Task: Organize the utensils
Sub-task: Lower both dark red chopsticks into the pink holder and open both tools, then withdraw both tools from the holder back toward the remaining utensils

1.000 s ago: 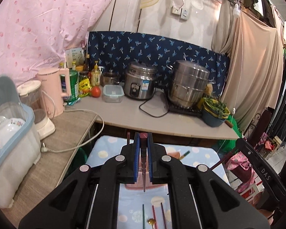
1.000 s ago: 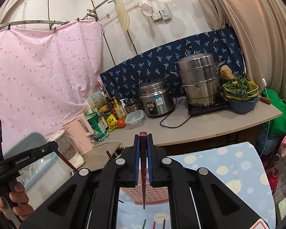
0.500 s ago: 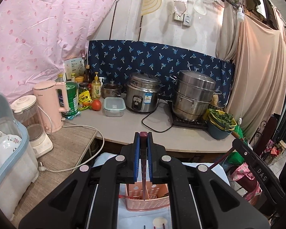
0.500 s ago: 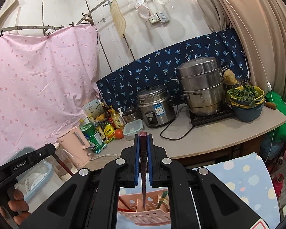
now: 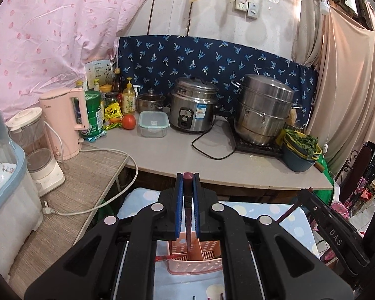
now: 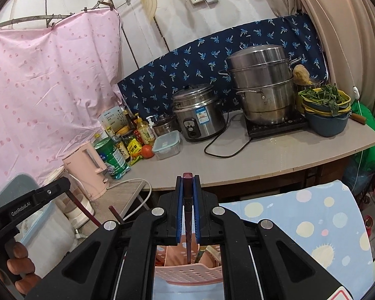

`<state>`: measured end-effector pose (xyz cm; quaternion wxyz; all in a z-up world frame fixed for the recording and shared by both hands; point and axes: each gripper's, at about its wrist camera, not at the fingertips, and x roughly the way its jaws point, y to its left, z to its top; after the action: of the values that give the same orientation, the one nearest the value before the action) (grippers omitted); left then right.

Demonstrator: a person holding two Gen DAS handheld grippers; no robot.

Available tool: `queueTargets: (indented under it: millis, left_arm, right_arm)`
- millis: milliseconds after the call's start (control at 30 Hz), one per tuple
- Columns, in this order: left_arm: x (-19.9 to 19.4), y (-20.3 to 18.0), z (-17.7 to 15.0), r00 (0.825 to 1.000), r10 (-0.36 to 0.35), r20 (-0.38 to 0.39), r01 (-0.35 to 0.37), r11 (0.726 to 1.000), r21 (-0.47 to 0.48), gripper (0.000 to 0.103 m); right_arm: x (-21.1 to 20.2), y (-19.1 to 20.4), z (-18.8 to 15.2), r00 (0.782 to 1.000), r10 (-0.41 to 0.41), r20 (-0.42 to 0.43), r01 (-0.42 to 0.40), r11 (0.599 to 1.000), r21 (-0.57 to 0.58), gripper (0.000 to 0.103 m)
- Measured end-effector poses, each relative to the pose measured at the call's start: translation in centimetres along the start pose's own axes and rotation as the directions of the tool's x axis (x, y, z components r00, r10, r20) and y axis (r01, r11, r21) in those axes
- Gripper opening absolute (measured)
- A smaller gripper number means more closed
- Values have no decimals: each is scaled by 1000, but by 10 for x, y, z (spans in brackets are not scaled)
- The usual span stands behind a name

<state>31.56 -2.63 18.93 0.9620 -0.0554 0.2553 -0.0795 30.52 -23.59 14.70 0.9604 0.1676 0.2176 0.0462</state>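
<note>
My left tool (image 5: 187,215) is clamped on a dark red chopstick (image 5: 188,195), tip hanging down into the pink basket (image 5: 195,265) on the dotted cloth. My right tool (image 6: 187,215) pinches its own chopstick (image 6: 188,200) the same way, above the basket (image 6: 187,272). I hold both upright so that, I judge, they drop cleanly into a compartment.
</note>
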Motion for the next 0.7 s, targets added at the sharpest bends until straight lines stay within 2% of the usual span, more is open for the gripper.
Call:
queueTargets:
  millis: [433, 633, 700]
  left_arm:
    - [20, -1, -21, 998, 31, -61, -30, 999, 12, 7]
    - [16, -3, -26, 997, 39, -69, -38, 999, 17, 8]
    - [13, -3, -26, 997, 37, -73, -36, 999, 17, 11]
  right_arm:
    - [9, 3, -15, 999, -23, -31, 22, 999, -30, 7]
    - [3, 4, -18, 999, -29, -25, 28, 999, -38, 13]
    - [-3, 5, -19, 999, -29, -19, 28, 999, -44, 16]
